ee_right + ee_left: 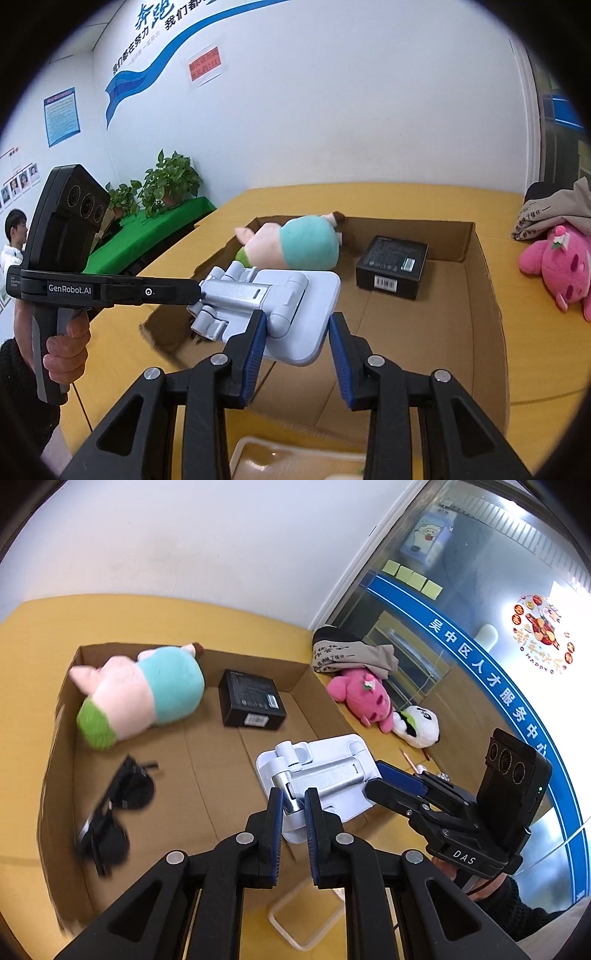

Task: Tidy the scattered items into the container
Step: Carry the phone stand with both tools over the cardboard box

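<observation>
A white folding phone stand (pixel 321 775) hangs over the open cardboard box (pixel 62 709). My left gripper (pixel 293 805) is shut on the stand's silver arm. My right gripper (pixel 295 334) is open, its fingers either side of the stand's flat base (pixel 295 317); it also shows in the left wrist view (pixel 395 782). In the box lie a pink-and-teal pig plush (pixel 140 690), a black carton (pixel 251 703) and black sunglasses (pixel 114 812). On the table outside the box lie a pink plush (pixel 364 696) and a white panda plush (pixel 419 725).
A folded grey and black garment (pixel 347 651) lies at the table's far corner by the glass wall. A pencil (pixel 408 758) lies near the panda. A white tray (pixel 306 919) sits below the grippers at the box's near wall. Potted plants (pixel 162 184) stand left.
</observation>
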